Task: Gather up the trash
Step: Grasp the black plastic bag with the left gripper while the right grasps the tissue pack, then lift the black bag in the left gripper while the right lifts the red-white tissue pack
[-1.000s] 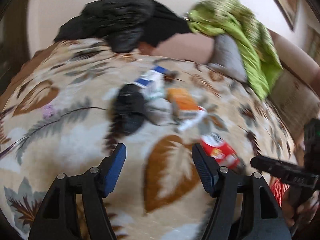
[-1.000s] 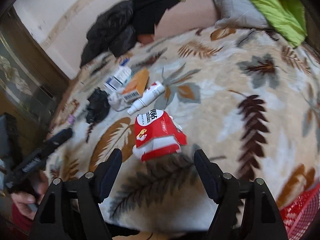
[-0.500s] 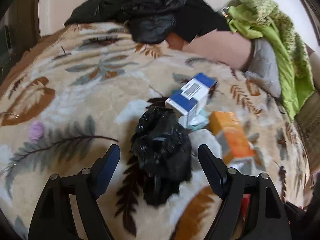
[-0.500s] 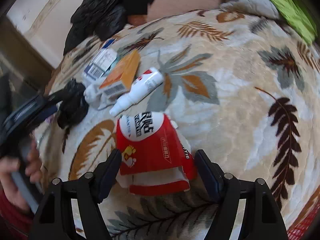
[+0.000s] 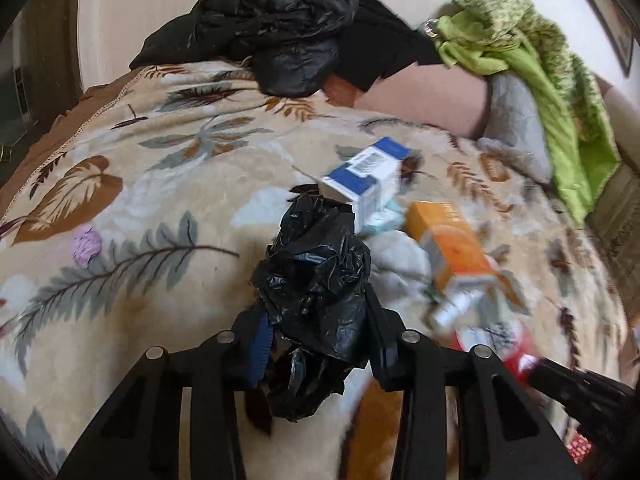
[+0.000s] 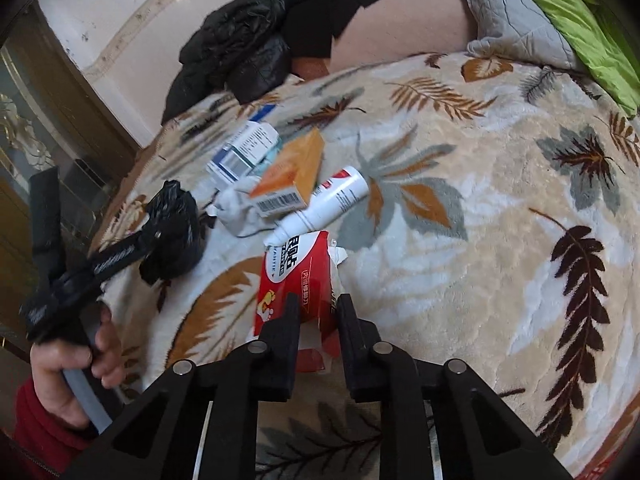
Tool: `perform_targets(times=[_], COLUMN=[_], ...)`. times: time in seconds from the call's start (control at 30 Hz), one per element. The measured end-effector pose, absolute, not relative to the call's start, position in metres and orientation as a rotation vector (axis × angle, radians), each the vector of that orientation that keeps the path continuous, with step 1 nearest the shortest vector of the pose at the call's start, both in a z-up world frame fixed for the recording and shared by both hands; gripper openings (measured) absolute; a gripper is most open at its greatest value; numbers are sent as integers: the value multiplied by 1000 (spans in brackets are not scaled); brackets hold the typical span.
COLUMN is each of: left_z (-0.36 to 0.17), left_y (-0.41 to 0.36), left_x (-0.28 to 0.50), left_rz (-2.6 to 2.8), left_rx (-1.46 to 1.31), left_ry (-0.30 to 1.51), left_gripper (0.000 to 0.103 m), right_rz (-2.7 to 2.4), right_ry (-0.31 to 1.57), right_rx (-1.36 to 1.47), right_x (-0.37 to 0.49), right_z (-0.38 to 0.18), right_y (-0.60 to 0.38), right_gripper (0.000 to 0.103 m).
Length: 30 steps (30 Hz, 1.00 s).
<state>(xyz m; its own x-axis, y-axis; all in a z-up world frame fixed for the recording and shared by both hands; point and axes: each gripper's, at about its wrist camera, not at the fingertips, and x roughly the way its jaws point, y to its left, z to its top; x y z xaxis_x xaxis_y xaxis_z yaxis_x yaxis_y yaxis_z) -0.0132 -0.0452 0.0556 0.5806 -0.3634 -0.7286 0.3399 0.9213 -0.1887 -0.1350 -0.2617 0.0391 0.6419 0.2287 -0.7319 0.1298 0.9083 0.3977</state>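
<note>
Trash lies on a leaf-patterned blanket (image 5: pixel 132 184). My left gripper (image 5: pixel 316 328) is shut on a crumpled black plastic bag (image 5: pixel 316 272); the same bag shows in the right wrist view (image 6: pixel 176 224). My right gripper (image 6: pixel 318 312) is shut on a red and white paper packet (image 6: pixel 296 276). Loose beside them are a blue and white box (image 5: pixel 368 180), an orange box (image 5: pixel 452 244), a white bottle (image 6: pixel 324 204) and a crumpled white tissue (image 6: pixel 236 210).
A black jacket (image 5: pixel 280 28) is piled at the far edge of the bed. A green blanket (image 5: pixel 552 92) and a grey pillow (image 5: pixel 516 124) lie at the back right. A small purple scrap (image 5: pixel 86 246) sits on the left. A dark cabinet (image 6: pixel 48 140) stands left.
Both grippers moved forward and closed: the left onto the black bag, the right onto the red packet. Both were open before.
</note>
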Motion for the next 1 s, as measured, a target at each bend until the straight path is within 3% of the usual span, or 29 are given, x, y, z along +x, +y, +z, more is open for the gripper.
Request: perform_targets(times=[0.2,0.23,0.27,0.33,0.37,0.63,0.7,0.8,1.0], left_z=[66,64,64,63,63,60,59,57,58], left_y=[-23,-18,-15,-10,-8,4,4,2,-10], left_x=[-62,-70,-73,-78,-78,-71,-70,-71,-78], left_rz=[-429,-426,-421,-407,-398,-385,-392,-394,-425], left_rx=[-32,-31,-31,-20,-18,-71,-71,-58,-19], left_ry=[837,835,829,802,796,786,787,789,762], left_gripper=[39,39,39,39,39,39,39,39,39], right_rz=[151,129,98,40,8,-39,-38,-6,3], right_ry=[871,862,851,849,847,996,1012,965,840], right_rx=[336,317,308,321,332,327,312,262,157], right_x=[-139,-140,-141,-139,-137,-98,-88,-89,-115], right_z=[47,49,50,49,48,16,10,16,39], right_y=[-229,-226,-226,-232,-235,-234,-228,-215,-200], right_gripper=[12,18,25,82,85,85,81,44,24])
